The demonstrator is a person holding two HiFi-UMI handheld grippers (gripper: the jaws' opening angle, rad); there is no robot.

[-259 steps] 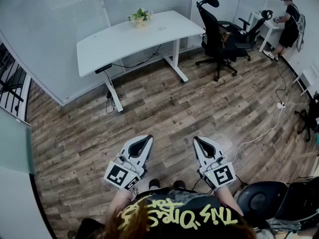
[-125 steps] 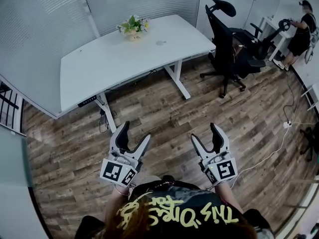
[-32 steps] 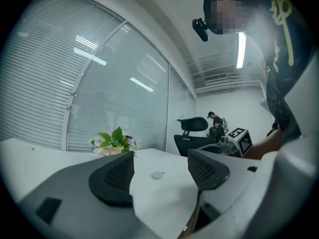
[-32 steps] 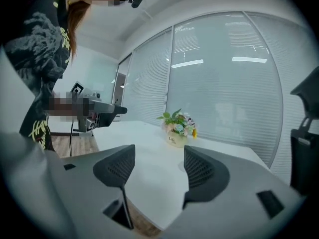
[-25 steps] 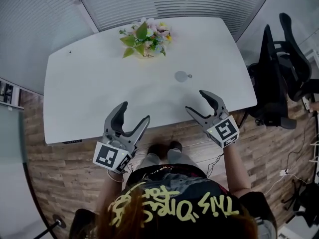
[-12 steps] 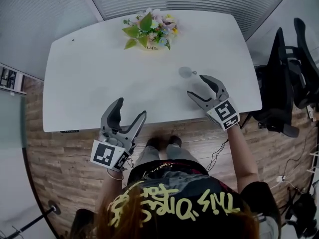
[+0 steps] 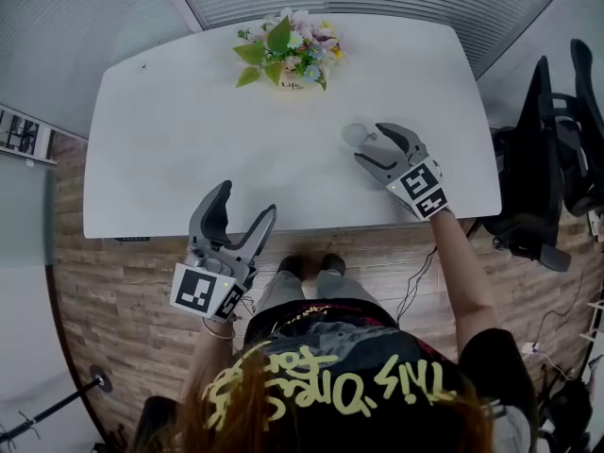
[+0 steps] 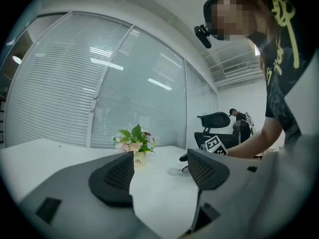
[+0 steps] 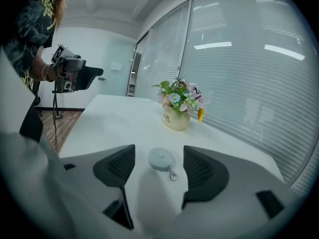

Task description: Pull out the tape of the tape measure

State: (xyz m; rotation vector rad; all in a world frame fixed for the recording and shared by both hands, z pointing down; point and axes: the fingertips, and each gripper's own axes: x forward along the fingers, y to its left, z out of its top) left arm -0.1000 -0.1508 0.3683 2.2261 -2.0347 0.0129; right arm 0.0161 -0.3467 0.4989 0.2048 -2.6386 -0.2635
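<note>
The tape measure [image 7: 354, 133] is a small round pale grey case with a metal ring tab, lying flat on the white table [image 7: 170, 140]. My right gripper [image 7: 371, 142] is open just short of it. In the right gripper view the tape measure [image 9: 161, 159] lies between and slightly beyond the two jaw tips, touching neither. My left gripper [image 7: 245, 201] is open and holds nothing at the table's front edge, well left of the case. From the left gripper [image 8: 160, 171] view, the tape measure [image 8: 174, 172] is a small disc far across the table.
A pot of flowers [image 7: 291, 50] stands at the back of the table, beyond the tape measure. A black office chair [image 7: 552, 159] is off the table's right end. Wooden floor [image 7: 113, 300] lies below the front edge. Blinds run behind the table.
My right gripper has moved forward over the table up to the tape measure. My left gripper has stayed by the front edge.
</note>
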